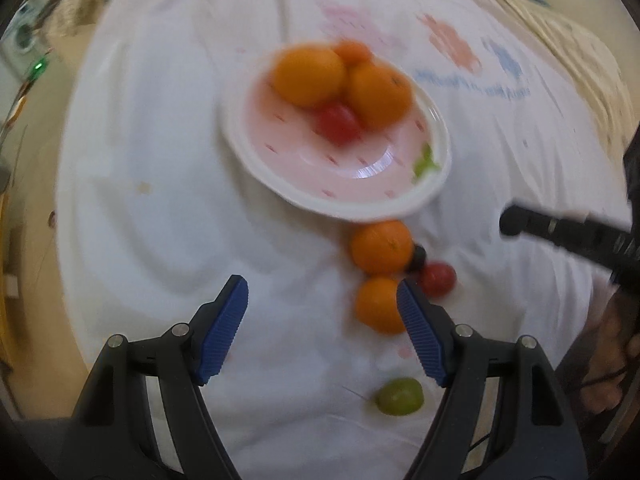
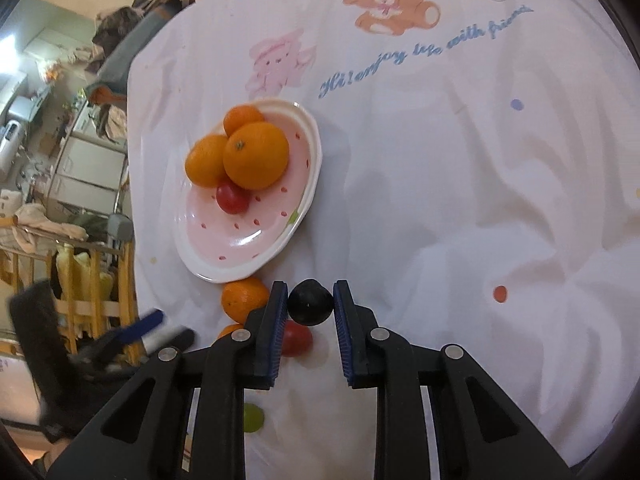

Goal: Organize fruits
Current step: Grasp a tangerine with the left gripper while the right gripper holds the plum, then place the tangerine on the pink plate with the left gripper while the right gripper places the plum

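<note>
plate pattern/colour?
The plate is pink inside with small red dashes and a white rim. It shows sharpest in the right wrist view.
</note>
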Demonstrator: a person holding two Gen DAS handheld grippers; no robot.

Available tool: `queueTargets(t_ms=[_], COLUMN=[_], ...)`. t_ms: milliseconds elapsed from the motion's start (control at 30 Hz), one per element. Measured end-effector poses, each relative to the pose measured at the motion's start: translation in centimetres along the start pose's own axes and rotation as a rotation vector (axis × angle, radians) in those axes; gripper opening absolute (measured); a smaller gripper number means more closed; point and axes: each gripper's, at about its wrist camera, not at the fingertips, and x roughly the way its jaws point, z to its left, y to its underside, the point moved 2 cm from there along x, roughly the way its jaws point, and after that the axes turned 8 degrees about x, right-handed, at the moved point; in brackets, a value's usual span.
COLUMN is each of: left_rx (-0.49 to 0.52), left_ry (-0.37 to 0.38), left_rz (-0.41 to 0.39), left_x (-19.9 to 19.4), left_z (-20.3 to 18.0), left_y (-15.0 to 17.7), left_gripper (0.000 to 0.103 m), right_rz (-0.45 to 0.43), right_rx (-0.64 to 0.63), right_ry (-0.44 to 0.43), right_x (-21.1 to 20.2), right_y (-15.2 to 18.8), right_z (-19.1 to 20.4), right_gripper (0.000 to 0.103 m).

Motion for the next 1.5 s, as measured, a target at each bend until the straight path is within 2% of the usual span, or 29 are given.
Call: queueTargets(t_ms=[133,233,300,367,400,433,500,667,1033,1500], left_rx=[0.064,0.12,0.139,0.15,0.151,0.15,0.146,0.116,0.055,-0.069], left_ry=[0.019,0.001,0.009,0.018,0.016,0.014,0.045,0.058,0.017,-0.093], left_rz=[0.049,0.056,0.056,0.075,0.08,0.086,0.093,0.098,0.046,-0.123], left_x=[1.5,2.3,2.5,3.0,3.1,3.3,3.4,2.6,0.1,-4.8], left_z=[-2.2,-3.6,-4.0,-4.3,-4.3,-4.3,-4.3,-3.6,-0.8,3.6], left_y=[0.1,0.0,0.0,0.0,0.0,0.1,0.0,0.0,1.4,1.3], left_gripper=[0.074,0.071,0.061,0.06,0.055,0.046,0.039,0.037,0.037,0.037], right_rz=[-0.017,-0.028,-0.031,-0.028,-0.027,-0.027,-0.027,-0.024,-0.027,-0.063], right_rx=[0.014,0.014,0.015,0.019,0.019,0.018,0.014,-0.003,-0.027,-0.05], right_ry=[-0.009,-0.014,-0.013,-0.012,-0.01,-0.01,-0.01,-0.003,0.008,-0.052], right_x=[-0.7,-1.0,-1.2,-1.1,-1.1,-1.2,-1.1,-1.0,-0.8,-2.6], right_y=[-0.4,-0.7,-0.7,-0.7,-0.7,-0.7,-0.7,-0.6,-0.5,-0.6], right_z=[0.1,0.3,0.2,0.1,0.0,0.0,0.1,0.3,0.9,2.8], right_gripper=[0.025,0.025,0.025,0.025,0.025,0.025,0.025,0.025,0.025,0.025])
